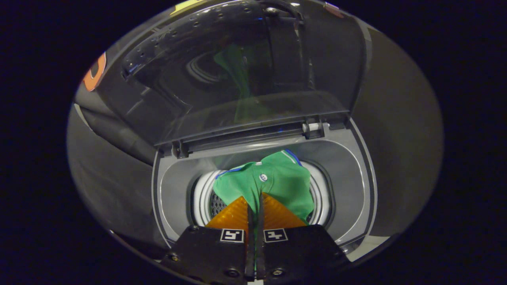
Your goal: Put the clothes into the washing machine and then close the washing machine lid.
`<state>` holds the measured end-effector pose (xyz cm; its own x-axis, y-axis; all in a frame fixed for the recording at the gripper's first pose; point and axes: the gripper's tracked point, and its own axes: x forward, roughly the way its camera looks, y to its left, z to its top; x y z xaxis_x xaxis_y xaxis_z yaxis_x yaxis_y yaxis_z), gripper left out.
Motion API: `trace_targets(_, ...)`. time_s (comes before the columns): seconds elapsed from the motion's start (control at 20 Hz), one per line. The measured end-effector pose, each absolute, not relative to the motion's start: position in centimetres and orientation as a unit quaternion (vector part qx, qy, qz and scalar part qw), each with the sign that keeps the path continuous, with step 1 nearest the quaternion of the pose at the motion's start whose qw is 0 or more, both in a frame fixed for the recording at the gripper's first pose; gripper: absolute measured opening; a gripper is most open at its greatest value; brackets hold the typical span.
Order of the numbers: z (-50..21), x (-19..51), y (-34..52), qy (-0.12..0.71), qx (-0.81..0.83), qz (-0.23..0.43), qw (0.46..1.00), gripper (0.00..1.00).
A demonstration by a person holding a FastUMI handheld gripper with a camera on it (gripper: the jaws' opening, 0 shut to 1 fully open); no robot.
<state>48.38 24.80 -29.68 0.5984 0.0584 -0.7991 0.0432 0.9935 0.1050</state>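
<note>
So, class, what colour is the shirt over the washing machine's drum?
Green with blue trim, held in the fingers, gripper view.

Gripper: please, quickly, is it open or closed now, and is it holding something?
Gripper: closed on the green shirt, pinching its fabric between both fingers, above the drum opening of the washing machine, whose lid stands open.

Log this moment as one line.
gripper: shut on green shirt | shirt: over drum opening | lid: open

Dim booth, dark cloth wall [396,118] hanging in soft folds on both sides, light falling from above
</note>
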Motion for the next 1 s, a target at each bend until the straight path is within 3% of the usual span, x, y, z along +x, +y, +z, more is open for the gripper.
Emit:
trace_targets(0.35,-29.5,48.2,24.9,0.443,0.053,0.017,0.895,0.05)
trace_targets(0.55,-29.1,47.8,24.8,0.447,0.028,0.021,0.894,0.97)
trace_targets(1.0,-26.4,45.8,26.0,0.429,-0.01,0.077,0.9,0.93)
